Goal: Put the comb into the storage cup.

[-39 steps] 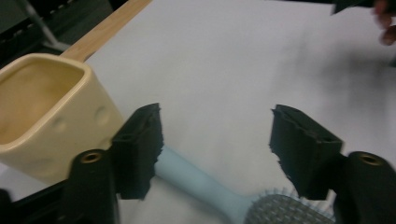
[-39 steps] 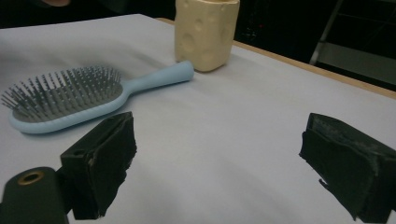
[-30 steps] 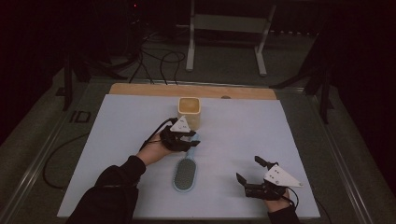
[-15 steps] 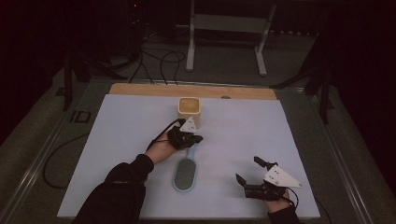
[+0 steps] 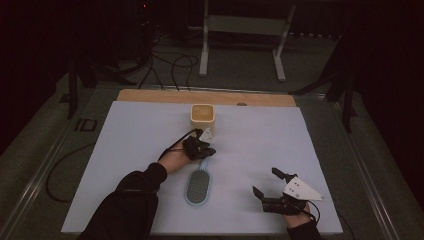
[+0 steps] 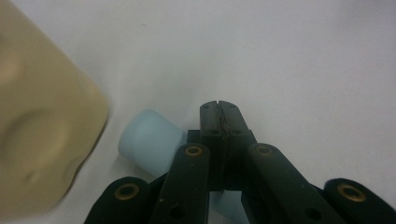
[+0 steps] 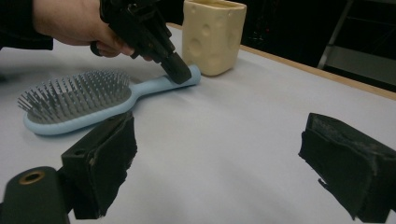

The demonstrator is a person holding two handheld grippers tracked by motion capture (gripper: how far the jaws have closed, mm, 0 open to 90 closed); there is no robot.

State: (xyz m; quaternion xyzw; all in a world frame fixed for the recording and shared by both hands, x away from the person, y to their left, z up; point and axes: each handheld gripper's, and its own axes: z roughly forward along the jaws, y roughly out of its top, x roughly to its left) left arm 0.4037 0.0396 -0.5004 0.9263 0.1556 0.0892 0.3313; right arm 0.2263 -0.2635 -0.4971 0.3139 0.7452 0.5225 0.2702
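Note:
A light blue hairbrush (image 5: 198, 186) lies bristles up on the white table, its handle (image 6: 149, 142) pointing at a cream cup (image 5: 203, 120) with dimpled sides. My left gripper (image 6: 218, 106) is shut, its jaws pressed together with nothing between them. Its tip (image 7: 180, 72) rests on top of the handle's end, right beside the cup (image 7: 212, 37). In the high view the left gripper (image 5: 207, 150) sits just below the cup. My right gripper (image 5: 267, 181) hovers open near the table's front right, and its jaws (image 7: 224, 158) stand wide apart and empty, facing the brush (image 7: 74, 100).
A wooden strip (image 5: 150, 95) runs along the table's far edge. Beyond it stand a metal frame (image 5: 240, 30) and floor cables (image 5: 165, 60). White tabletop (image 5: 300, 140) stretches between the two grippers.
My left gripper has shifted a little to the right and sunk onto the brush's handle near the cup. The right gripper has stayed put.

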